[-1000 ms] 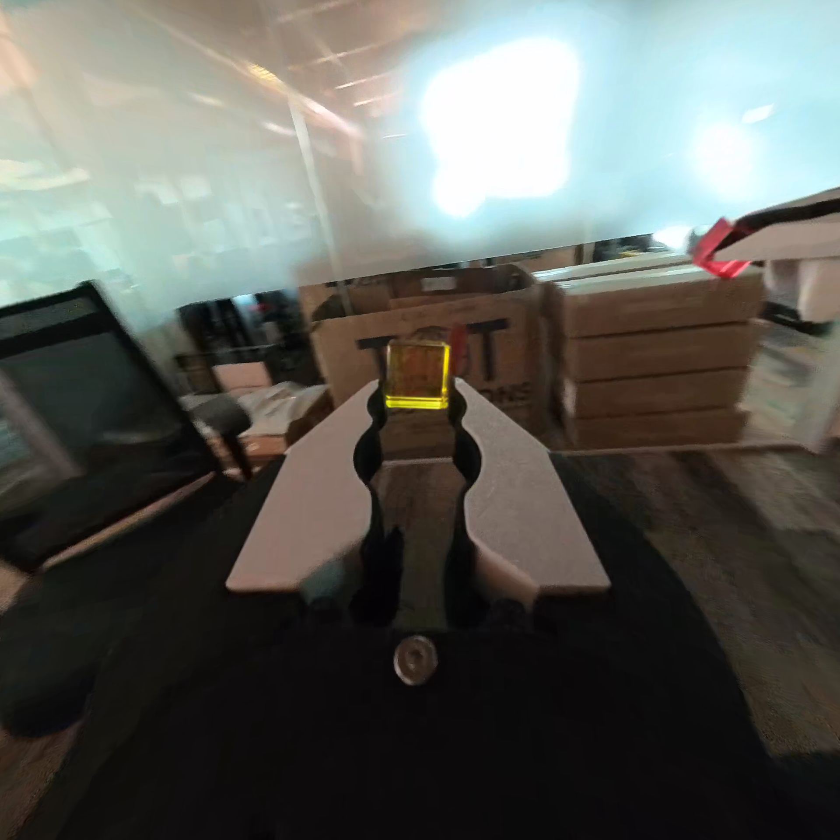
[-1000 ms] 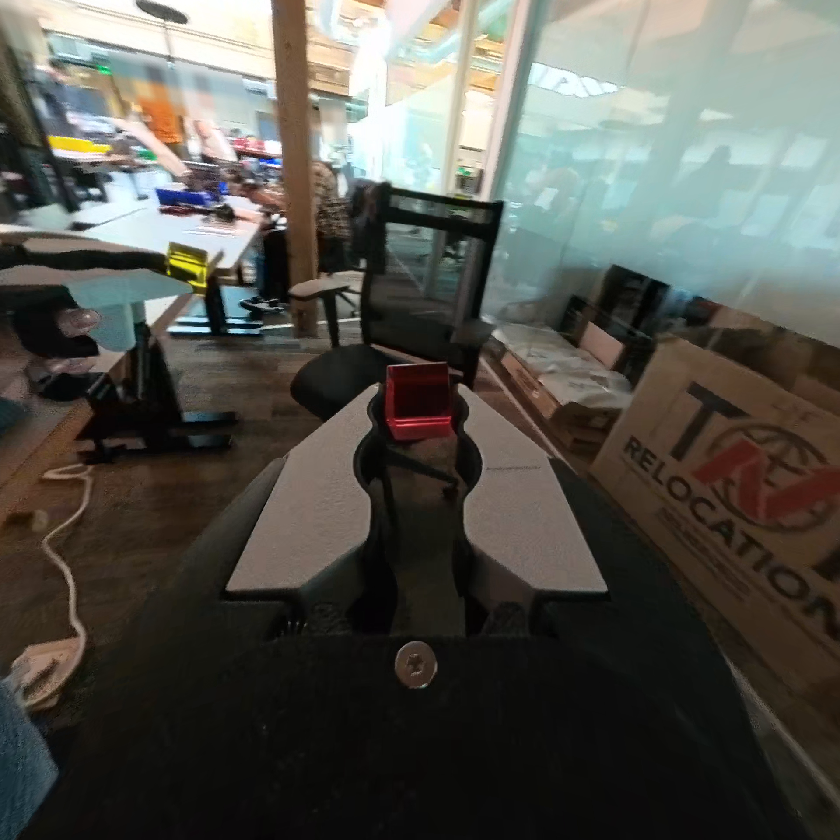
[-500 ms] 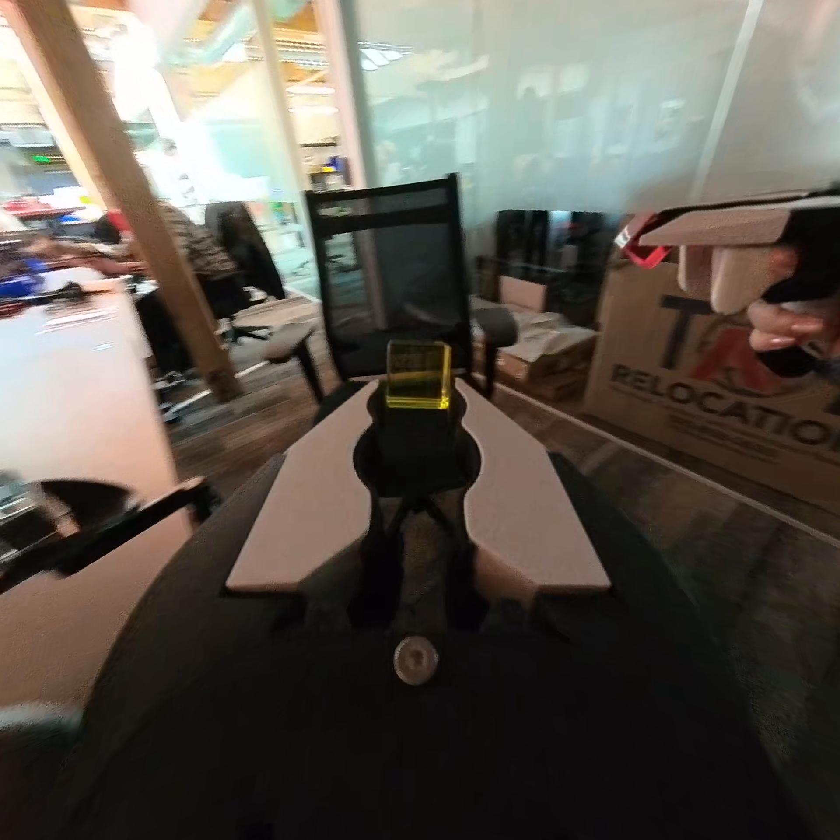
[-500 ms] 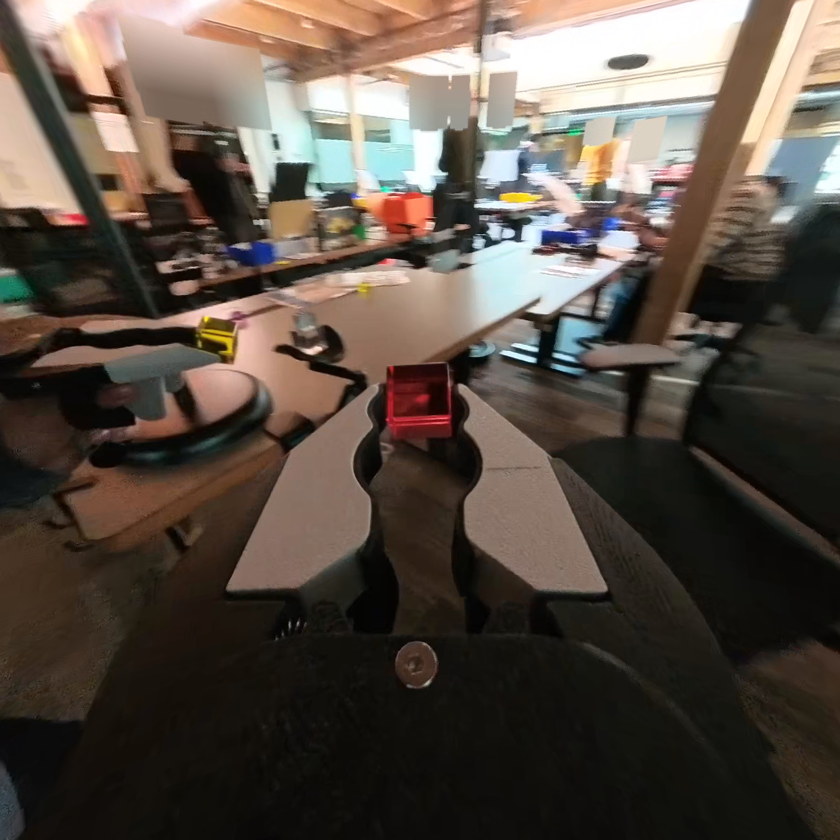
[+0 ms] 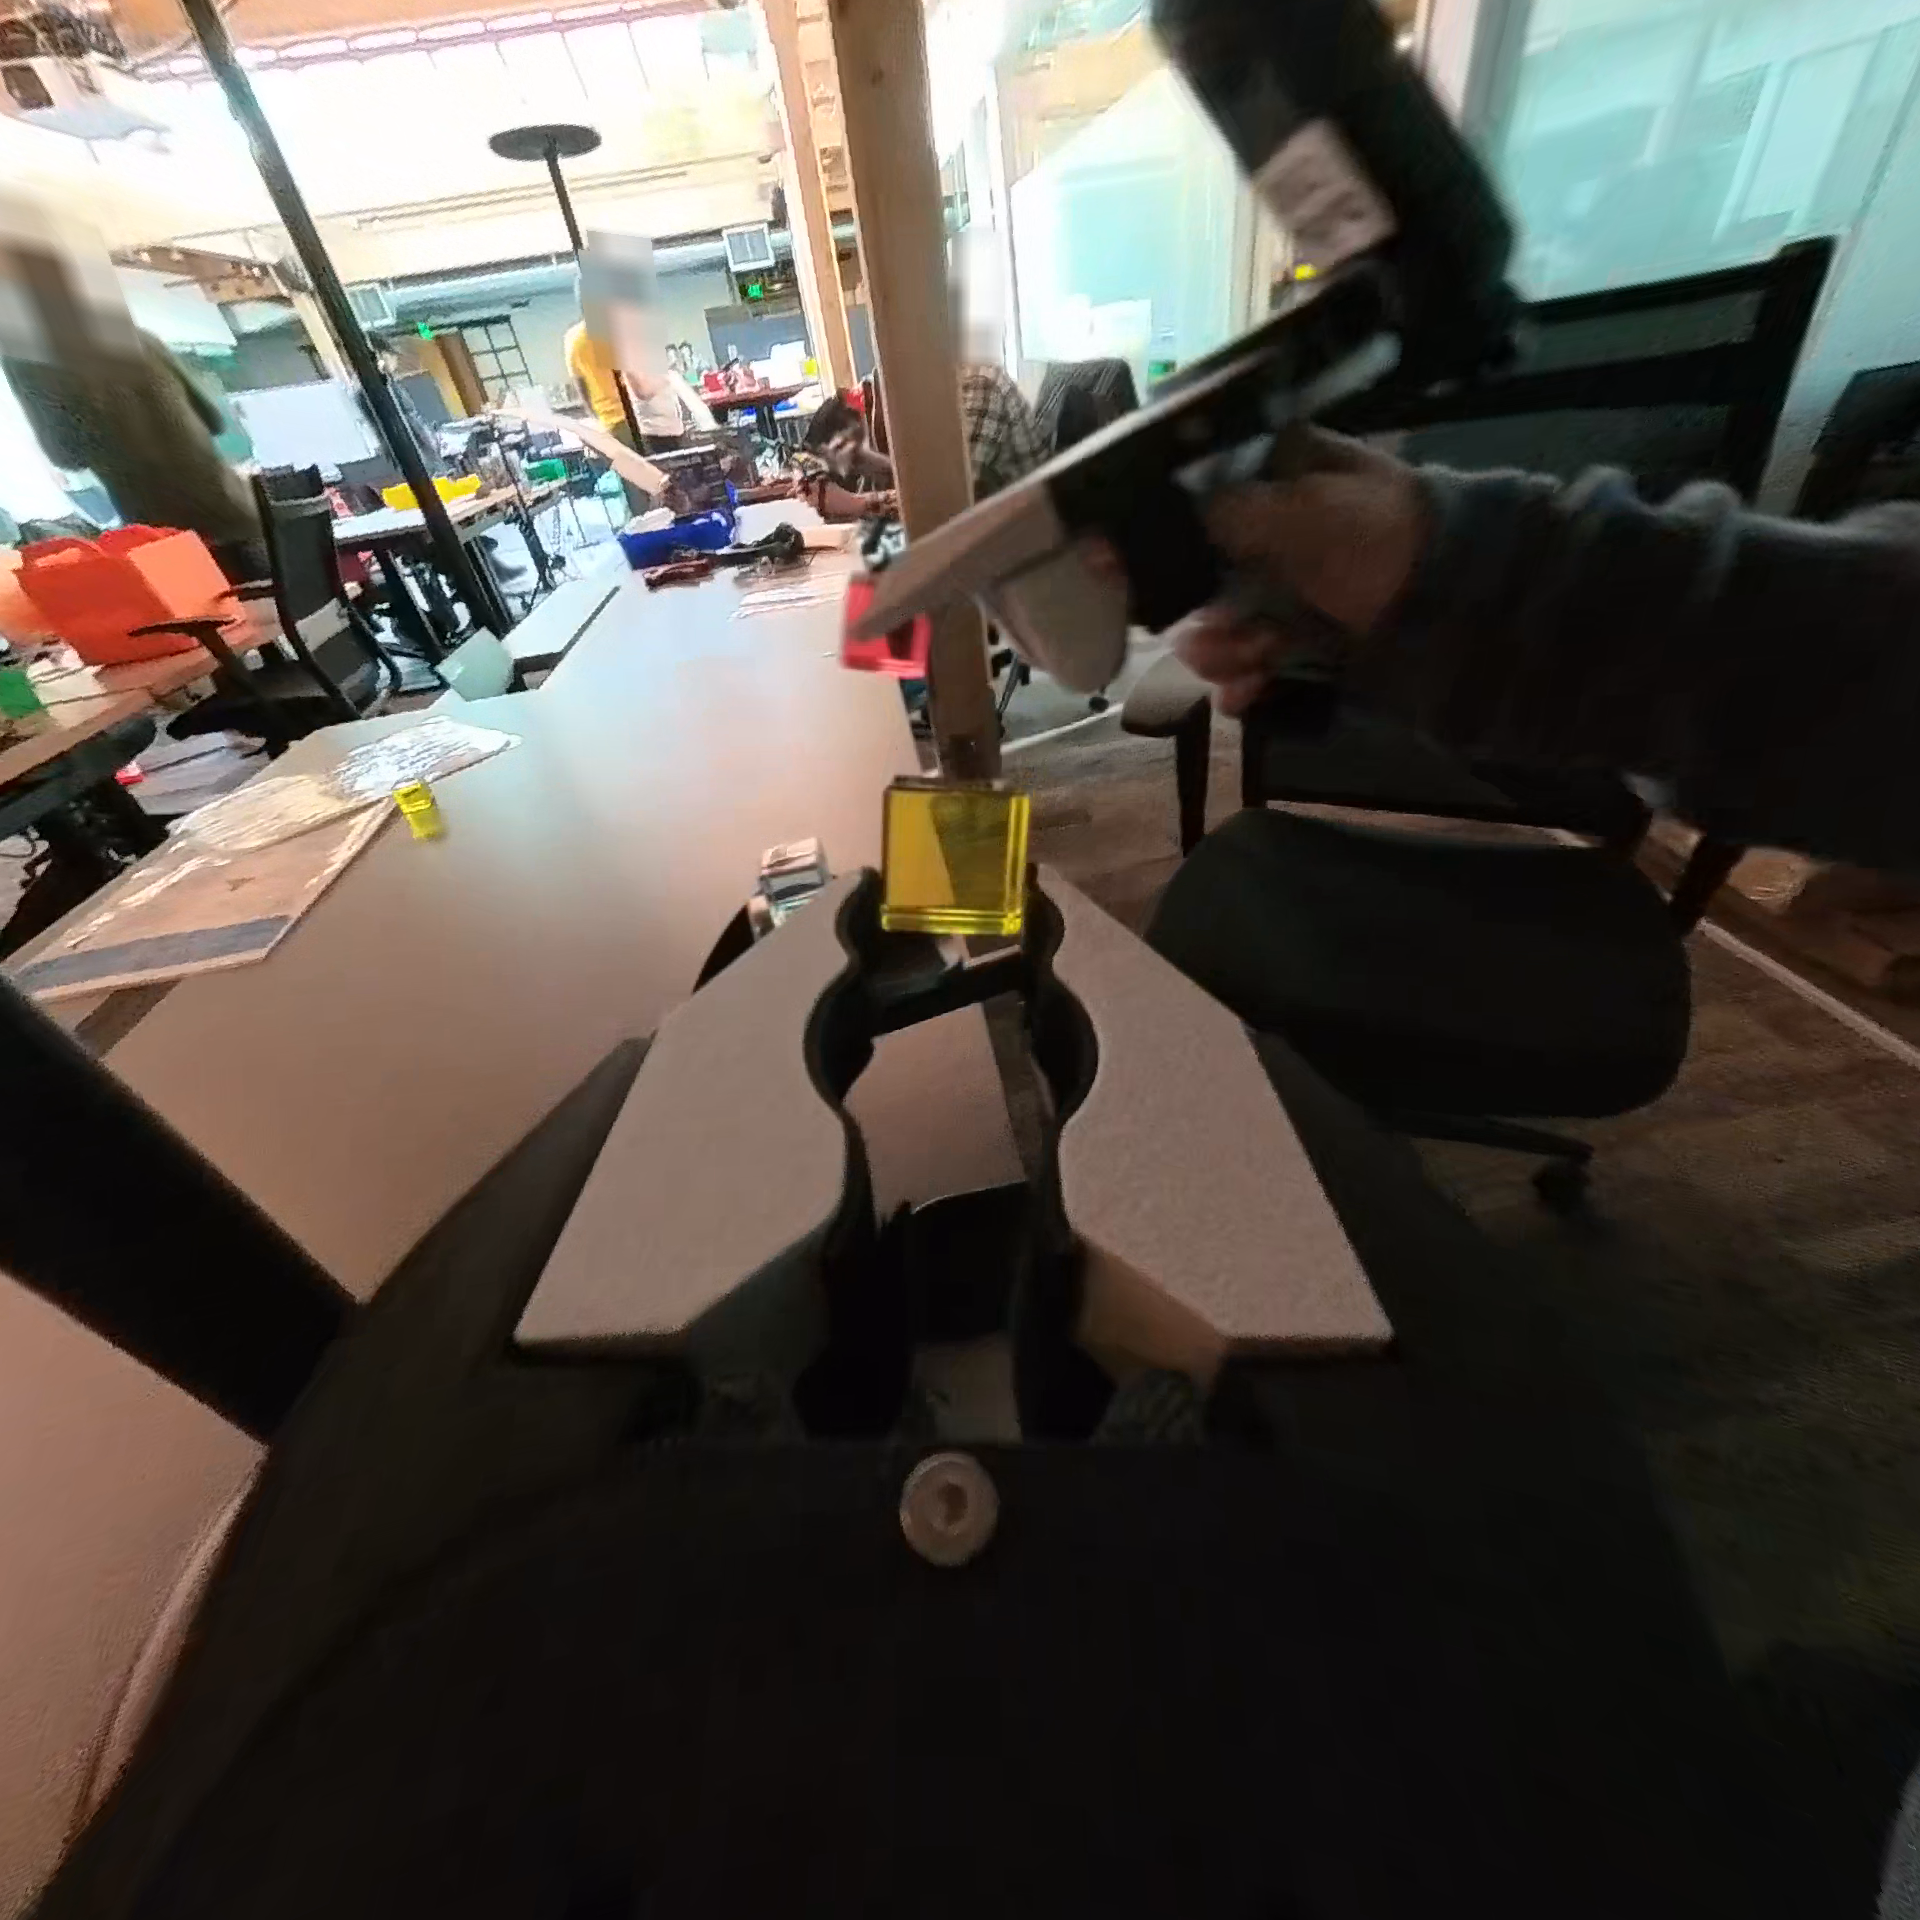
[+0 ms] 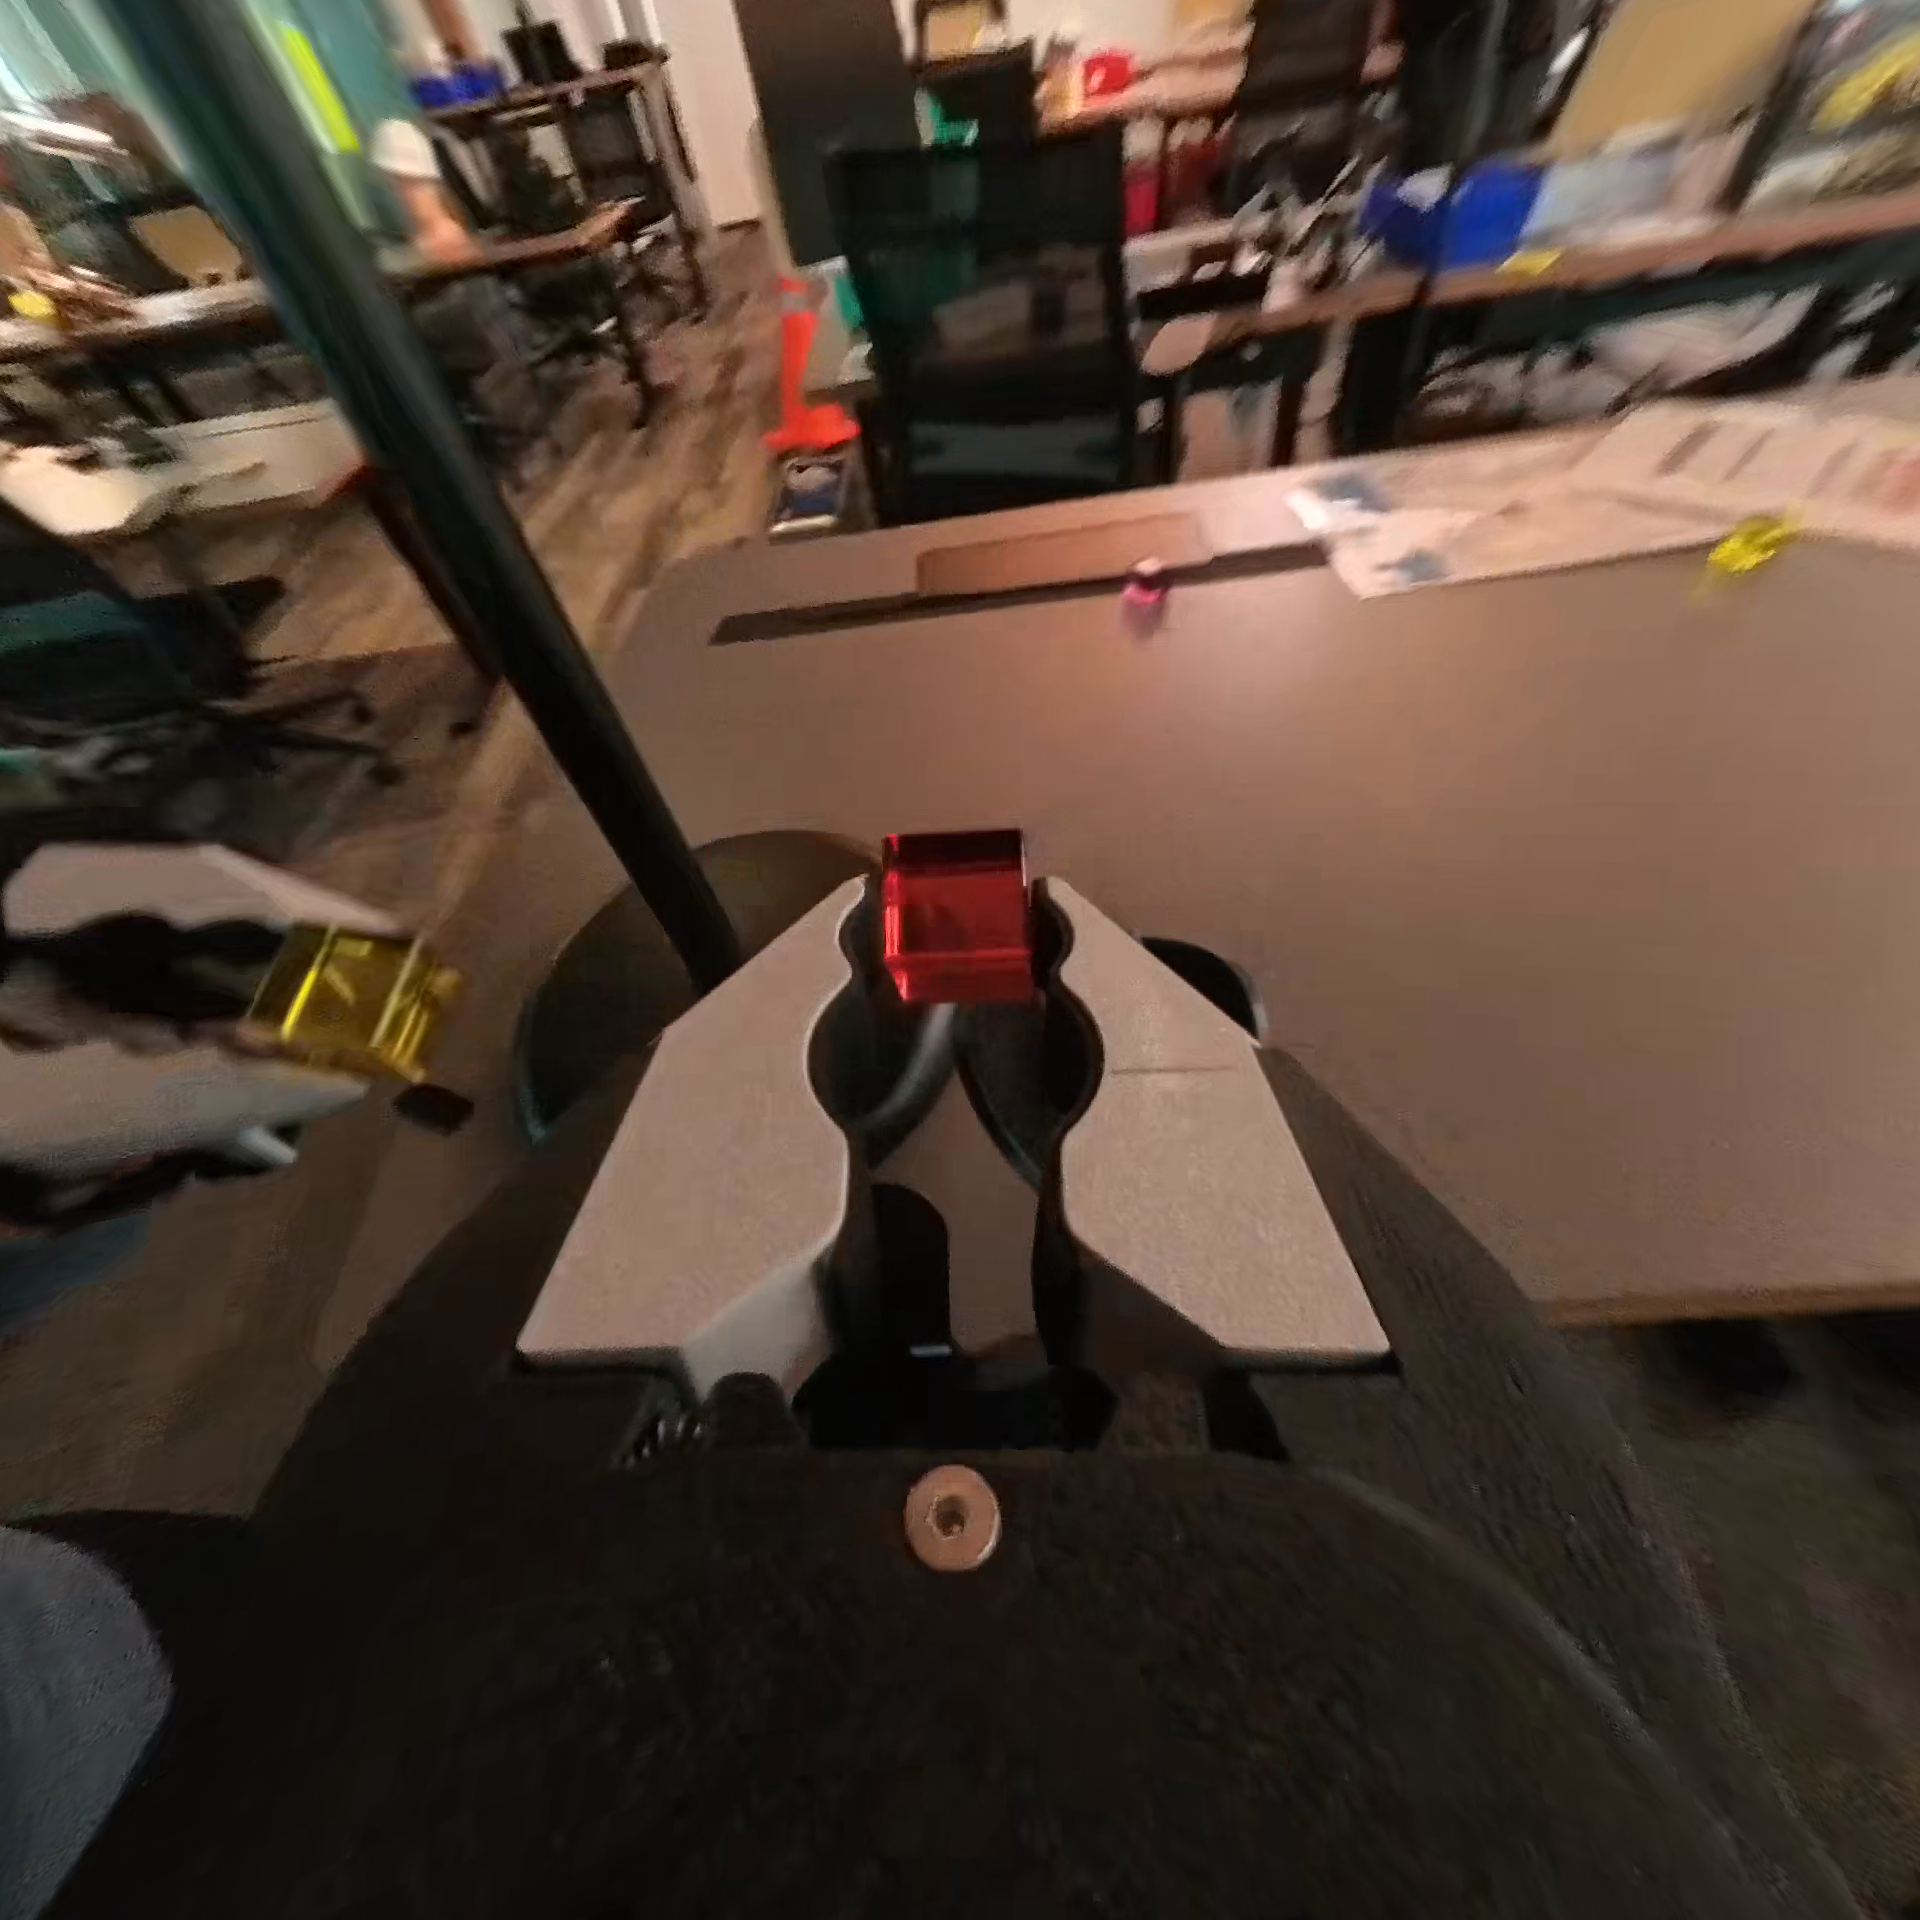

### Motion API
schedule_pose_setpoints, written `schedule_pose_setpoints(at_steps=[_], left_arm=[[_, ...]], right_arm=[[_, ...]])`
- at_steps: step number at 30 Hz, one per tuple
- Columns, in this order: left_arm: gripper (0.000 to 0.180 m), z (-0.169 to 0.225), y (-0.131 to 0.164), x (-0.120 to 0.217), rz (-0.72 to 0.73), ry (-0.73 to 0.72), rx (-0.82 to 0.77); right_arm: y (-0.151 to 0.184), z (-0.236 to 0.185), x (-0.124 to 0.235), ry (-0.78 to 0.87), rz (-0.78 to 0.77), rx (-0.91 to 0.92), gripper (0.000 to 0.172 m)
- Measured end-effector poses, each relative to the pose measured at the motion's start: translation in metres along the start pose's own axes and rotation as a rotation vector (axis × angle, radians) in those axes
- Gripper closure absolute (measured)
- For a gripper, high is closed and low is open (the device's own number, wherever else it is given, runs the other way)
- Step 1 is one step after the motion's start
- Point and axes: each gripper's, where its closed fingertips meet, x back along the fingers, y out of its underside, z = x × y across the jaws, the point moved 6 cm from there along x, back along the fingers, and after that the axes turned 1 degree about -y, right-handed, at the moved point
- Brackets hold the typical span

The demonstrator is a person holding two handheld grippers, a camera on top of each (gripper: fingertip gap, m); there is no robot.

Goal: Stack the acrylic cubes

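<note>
1. Yellow and see-through, a cube (image 5: 954, 871) sits clamped at the tips of the left gripper (image 5: 954, 894); both fingers press its sides, and the jaws stand only as far apart as the cube is wide.
2. Red and equally clear, a second cube (image 6: 958, 914) is pinched the same way between the tips of the right gripper (image 6: 958, 925), held above the edge of the tan table (image 6: 1455, 883).
3. From the left wrist view the right gripper shows up high on the right, tilted downward, gripped by a hand (image 5: 1262, 582) in a grey sleeve (image 5: 1662, 644).
4. From the right wrist view the left gripper appears at the left edge, blurred, with the yellow cube at its tip.
5. Below the left gripper, a small clear cube (image 5: 790, 878) rests on the table just beside the left finger.
6. Farther off on the table lies a small yellow cube (image 5: 418, 808), beside some papers (image 5: 416, 748).
7. A small pink block (image 6: 1146, 584) stands near the table's far edge in the right wrist view.
8. A black pole (image 6: 436, 499) rises at a slant from a round dark base (image 6: 623, 956) just left of the right gripper.
9. A black office chair (image 5: 1455, 935) stands to the right of the table, next to a wooden post (image 5: 914, 312).
</note>
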Motion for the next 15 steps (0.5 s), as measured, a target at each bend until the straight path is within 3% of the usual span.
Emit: schedule_pose_setpoints(at_steps=[3, 7, 15], left_arm=[[0.155, -0.005, 0.005, -0.001, -0.028, -0.022, 0.009], [0.155, -0.014, 0.013, -0.001, -0.06, -0.076, 0.019], [0.155, -0.021, 0.021, 0.004, -0.09, -0.182, 0.043]], right_arm=[[-0.001, 0.024, -0.035, -0.1, -0.106, -0.071, 0.146], [0.018, 0.038, -0.061, -0.119, -0.269, 0.034, 0.146], [0.034, 0.046, -0.074, -0.064, -0.334, 0.154, 0.145]])
